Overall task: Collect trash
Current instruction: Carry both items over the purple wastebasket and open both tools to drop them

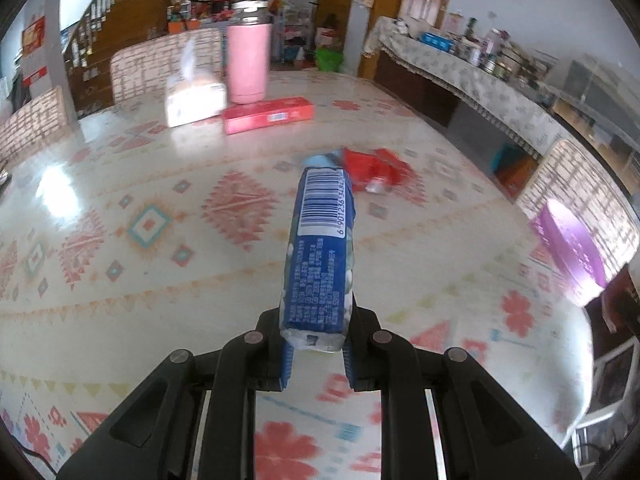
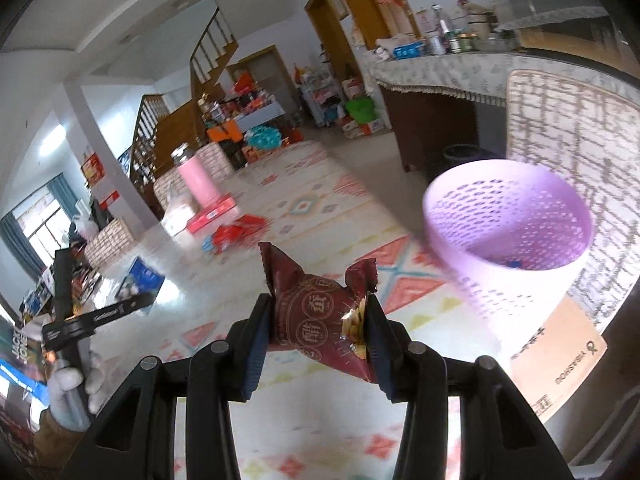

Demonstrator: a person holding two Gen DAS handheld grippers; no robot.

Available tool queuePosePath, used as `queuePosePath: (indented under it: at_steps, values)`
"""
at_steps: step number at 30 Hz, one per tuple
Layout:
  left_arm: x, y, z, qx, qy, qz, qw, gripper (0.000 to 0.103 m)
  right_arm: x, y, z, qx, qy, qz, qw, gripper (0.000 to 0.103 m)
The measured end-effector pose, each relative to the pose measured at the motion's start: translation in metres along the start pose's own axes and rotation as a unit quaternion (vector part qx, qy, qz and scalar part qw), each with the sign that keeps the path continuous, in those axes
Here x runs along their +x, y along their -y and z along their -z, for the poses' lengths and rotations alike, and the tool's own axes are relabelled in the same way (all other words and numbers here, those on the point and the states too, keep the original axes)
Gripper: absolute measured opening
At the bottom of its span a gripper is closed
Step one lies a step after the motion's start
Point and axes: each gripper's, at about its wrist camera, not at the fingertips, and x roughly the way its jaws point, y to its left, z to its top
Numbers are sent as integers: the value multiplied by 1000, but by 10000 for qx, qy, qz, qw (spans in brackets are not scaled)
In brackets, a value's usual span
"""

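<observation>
My left gripper (image 1: 317,324) is shut on a blue tissue pack (image 1: 324,248) with a barcode, held above the patterned table. A crumpled red wrapper (image 1: 376,172) lies on the table beyond it. My right gripper (image 2: 318,320) is shut on a dark red snack packet (image 2: 320,320). The perforated purple basket (image 2: 516,240) stands close ahead to the right of it, with a small blue scrap inside. In the left wrist view the purple basket (image 1: 568,248) sits at the table's right edge. The left gripper with its blue pack (image 2: 142,276) shows at the left of the right wrist view.
A pink tumbler (image 1: 248,64), a white tissue pack (image 1: 196,100) and a flat red box (image 1: 268,114) stand at the table's far side. Woven chair backs (image 1: 164,60) ring the table. A cardboard sheet (image 2: 560,364) lies under the basket. A gloved hand (image 2: 72,388) holds the left tool.
</observation>
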Motion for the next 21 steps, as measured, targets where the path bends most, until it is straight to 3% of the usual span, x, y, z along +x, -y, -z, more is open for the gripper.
queuePosePath:
  at_steps: [4, 9, 13, 21]
  values:
    - [-3, 48, -10, 416, 9, 158, 9990, 19, -5, 29, -6, 158, 112, 78, 9998, 49]
    - [12, 120, -29, 837, -160, 695, 9939, 19, -6, 69, -16, 470, 176, 177, 9986, 49]
    - [32, 180, -45, 1113, -373, 1110, 9869, 19, -7, 99, -27, 633, 217, 298, 9973, 49]
    - [62, 290, -63, 1660, -599, 1549, 9720, 19, -5, 147, -60, 829, 364, 589, 9942, 49]
